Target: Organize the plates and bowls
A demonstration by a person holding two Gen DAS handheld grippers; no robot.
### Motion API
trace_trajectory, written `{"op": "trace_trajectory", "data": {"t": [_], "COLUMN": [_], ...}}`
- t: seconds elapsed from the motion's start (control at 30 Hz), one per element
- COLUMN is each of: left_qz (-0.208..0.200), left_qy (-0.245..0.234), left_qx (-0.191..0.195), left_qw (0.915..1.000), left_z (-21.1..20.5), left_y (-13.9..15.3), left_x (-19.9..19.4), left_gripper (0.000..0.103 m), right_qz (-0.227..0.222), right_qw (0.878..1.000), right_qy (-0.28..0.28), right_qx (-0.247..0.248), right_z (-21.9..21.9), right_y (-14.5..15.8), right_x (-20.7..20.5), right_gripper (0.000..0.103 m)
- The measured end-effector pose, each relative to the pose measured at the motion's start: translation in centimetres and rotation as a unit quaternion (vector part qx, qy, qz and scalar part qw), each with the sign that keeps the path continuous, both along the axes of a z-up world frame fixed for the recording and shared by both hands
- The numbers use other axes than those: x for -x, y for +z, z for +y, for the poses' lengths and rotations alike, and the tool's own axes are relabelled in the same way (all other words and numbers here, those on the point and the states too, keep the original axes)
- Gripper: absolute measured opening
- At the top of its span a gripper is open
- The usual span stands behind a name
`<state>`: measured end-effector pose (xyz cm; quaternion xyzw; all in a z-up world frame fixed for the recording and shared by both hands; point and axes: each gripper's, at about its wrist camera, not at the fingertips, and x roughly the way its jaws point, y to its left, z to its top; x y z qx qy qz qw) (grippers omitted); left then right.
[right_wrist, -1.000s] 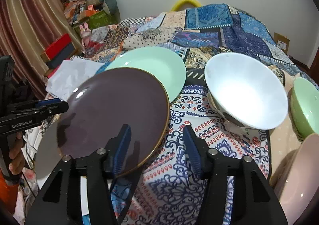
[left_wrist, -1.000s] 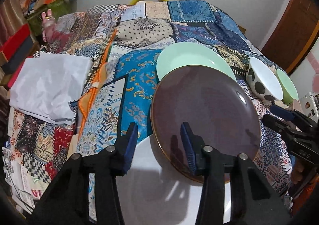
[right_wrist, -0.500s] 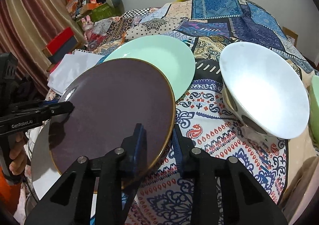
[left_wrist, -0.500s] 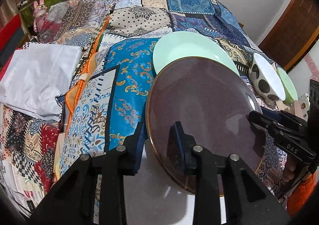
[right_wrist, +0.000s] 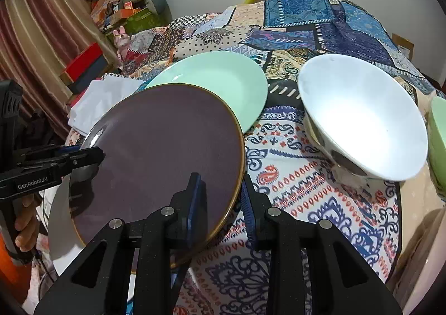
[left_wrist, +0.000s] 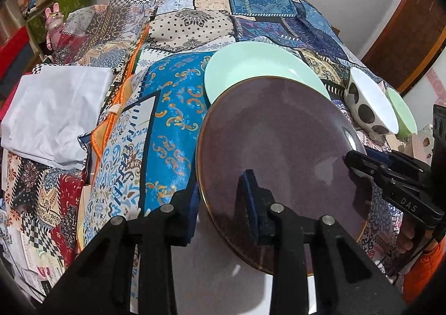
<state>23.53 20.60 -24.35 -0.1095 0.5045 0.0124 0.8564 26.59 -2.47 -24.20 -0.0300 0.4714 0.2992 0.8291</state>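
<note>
1. Patchwork bedspread of many printed cloth panels point(left_wrist: 172, 108), spread over the whole bed and bearing all the dishes; a folded white cloth point(left_wrist: 53, 108) lying on its left part.
2. Round dark purple-brown glazed plate with a thin golden rim point(left_wrist: 278, 147), held up between both claws above the near edge of the bed, face tilted up toward the cameras, far edge overlapping the plate behind. No long axis to speak of: a disc.
3. Round pale mint-green plate point(right_wrist: 223, 77), flat on the bedspread just behind the dark plate, partly covered by it in both views.
4. Plain white plate point(left_wrist: 217, 273), directly below the dark plate, only its near part showing.
5. White bowl with dark spots on the outside point(right_wrist: 362, 114), tipped on its side to the right, mouth facing the right camera; spots clear only in the left view.
6. Light green bowl point(left_wrist: 401, 111), just beside the spotted bowl, a sliver in the right view.
7. Count: three plates, two bowls for certain.
8. Left gripper point(left_wrist: 220, 200), pinching the dark plate's left rim, one blue pad above the face and one below; jaws just closed onto it.
9. Right gripper point(right_wrist: 223, 200), pinching the opposite rim likewise; jaws just closed onto it.
</note>
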Motion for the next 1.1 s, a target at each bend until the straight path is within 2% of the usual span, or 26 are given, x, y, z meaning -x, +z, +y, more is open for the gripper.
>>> {"op": "trace_trajectory", "data": {"t": [0.37,1.1], "left_qz": [-0.011,-0.029], "left_qy": [-0.009,-0.036], "left_qx": [0.002,-0.005], "left_qw": [0.9999,0.9989], "left_z": [-2.0,-8.5], "left_y": [1.5,6.3], "left_x": [1.5,7.0], "left_gripper": [0.03,0.03], "right_qz": [-0.016,-0.047], "right_qw": [1.0,0.997], "right_qy": [-0.018,-0.042], "right_qx": [-0.013,-0.037], "right_z": [-2.0,-8.3], "right_y": [1.6,5.4], "right_x": [1.5,6.6], "right_gripper": [0.026,0.026]}}
